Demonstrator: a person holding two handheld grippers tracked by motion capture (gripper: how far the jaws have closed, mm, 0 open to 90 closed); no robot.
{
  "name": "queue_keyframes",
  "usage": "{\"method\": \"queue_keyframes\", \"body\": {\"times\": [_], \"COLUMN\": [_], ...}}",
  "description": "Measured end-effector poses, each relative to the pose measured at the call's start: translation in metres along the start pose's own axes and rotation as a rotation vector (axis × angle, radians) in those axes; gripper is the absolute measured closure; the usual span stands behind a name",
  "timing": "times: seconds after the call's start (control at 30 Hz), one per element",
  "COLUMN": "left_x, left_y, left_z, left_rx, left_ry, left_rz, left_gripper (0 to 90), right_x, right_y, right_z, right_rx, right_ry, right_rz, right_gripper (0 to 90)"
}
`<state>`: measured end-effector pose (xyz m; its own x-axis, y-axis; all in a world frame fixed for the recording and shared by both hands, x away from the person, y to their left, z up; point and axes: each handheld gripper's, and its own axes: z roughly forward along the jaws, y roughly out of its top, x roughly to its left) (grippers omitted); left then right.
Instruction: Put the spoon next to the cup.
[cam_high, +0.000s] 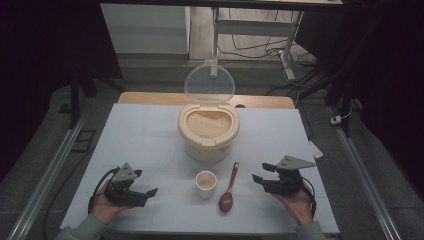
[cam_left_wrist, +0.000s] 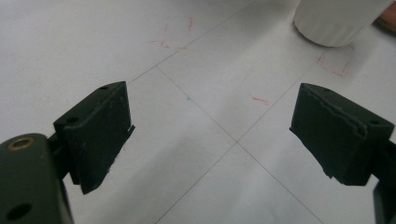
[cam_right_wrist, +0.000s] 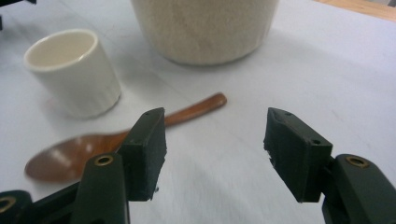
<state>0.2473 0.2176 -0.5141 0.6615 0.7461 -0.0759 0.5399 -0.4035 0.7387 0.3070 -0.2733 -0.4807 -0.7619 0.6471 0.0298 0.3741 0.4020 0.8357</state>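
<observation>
Brown wooden spoon (cam_high: 228, 189) lies on white table (cam_high: 150, 150) btwn small cup (cam_high: 205, 183) & right gripper (cam_high: 260, 175), jaws wide apart, empty. Left gripper (cam_high: 150, 192) also gaping, holding nothing.

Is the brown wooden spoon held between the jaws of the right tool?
No, the brown wooden spoon lies flat on the white table, and the right tool stands open with nothing between its jaws.
</observation>
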Motion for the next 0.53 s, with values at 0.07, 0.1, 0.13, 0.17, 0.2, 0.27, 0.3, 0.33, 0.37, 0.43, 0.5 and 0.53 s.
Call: {"method": "queue_keyframes", "body": {"times": [0.07,0.1,0.13,0.17,0.2,0.27,0.3,0.33,0.37,0.43,0.5,0.53], "left_x": [-0.001,-0.001,-0.001,0.000,0.000,0.000,-0.001,-0.001,-0.001,-0.001,0.000,0.000], "left_y": [0.000,0.000,0.000,0.000,0.000,0.000,0.000,0.000,0.000,0.000,0.000,0.000], "left_z": [0.000,0.000,0.000,0.000,-0.001,-0.001,-0.001,-0.001,-0.001,0.000,0.000,0.000], "left_rx": [-0.002,-0.003,-0.005,-0.007,-0.008,-0.009,-0.009,-0.009,-0.009,-0.009,-0.009,-0.009], "left_ry": [-0.002,-0.002,-0.002,-0.002,-0.002,-0.001,-0.001,-0.001,-0.002,-0.001,-0.001,-0.001], "left_rz": [0.000,0.000,0.000,-0.001,-0.002,0.001,0.002,0.002,0.002,0.001,0.001,0.001], "left_gripper": [12.2,12.2,12.1,12.1,12.1,12.1,12.1,12.1,12.1,12.1,12.1,12.1], "right_x": [0.000,0.000,0.001,0.001,0.001,0.001,0.001,0.001,0.001,0.000,0.000,0.000], "right_y": [-0.005,-0.007,-0.010,-0.011,-0.013,-0.015,-0.016,-0.016,-0.017,-0.016,-0.016,-0.016], "right_z": [-0.006,-0.009,-0.010,-0.012,-0.014,-0.016,-0.016,-0.016,-0.017,-0.018,-0.018,-0.019], "right_rx": [-0.015,-0.013,-0.023,-0.023,-0.021,-0.020,-0.022,-0.019,-0.017,-0.024,-0.030,-0.031], "right_ry": [0.003,0.001,0.008,0.009,0.011,0.014,0.010,0.012,0.007,0.006,0.007,0.006], "right_rz": [-0.005,-0.010,-0.009,-0.011,-0.009,-0.009,-0.010,-0.010,-0.015,-0.016,-0.014,-0.016], "right_gripper": [39.1,39.1,39.1,39.1,39.1,39.2,39.2,39.2,39.3,39.3,39.3,39.3]}}
